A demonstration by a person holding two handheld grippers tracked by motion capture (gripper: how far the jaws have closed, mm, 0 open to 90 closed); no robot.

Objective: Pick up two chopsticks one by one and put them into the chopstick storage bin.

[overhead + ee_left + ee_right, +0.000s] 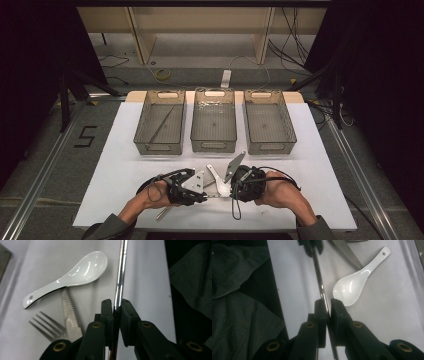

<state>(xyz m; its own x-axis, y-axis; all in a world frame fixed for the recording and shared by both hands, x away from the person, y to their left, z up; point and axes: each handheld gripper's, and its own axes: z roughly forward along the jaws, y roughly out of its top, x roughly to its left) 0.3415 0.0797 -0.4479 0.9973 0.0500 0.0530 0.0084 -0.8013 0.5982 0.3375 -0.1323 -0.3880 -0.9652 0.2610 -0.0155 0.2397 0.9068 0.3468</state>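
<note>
A thin shiny metal rod (pixel 217 196), like a chopstick, runs level between my two grippers near the table's front edge. My left gripper (pixel 202 197) is shut on one end; in the left gripper view its jaws (pixel 117 303) pinch the rod (pixel 120 272). My right gripper (pixel 231 194) grips the other end, and in the right gripper view the rod (pixel 319 275) passes between its jaws (pixel 328 302), tight against the left one. A white ceramic spoon (pixel 218 181) (pixel 82 271) (pixel 352 285) lies on the table just beyond the rod.
A serrated knife (pixel 71 320) and a fork (pixel 46 327) lie beside the spoon. Three mesh trays stand in a row at the back: left (pixel 145 120) with a thin rod (pixel 161 125) inside, middle (pixel 214 142), right (pixel 287 125). The white table edge (pixel 210 225) runs just behind the hands.
</note>
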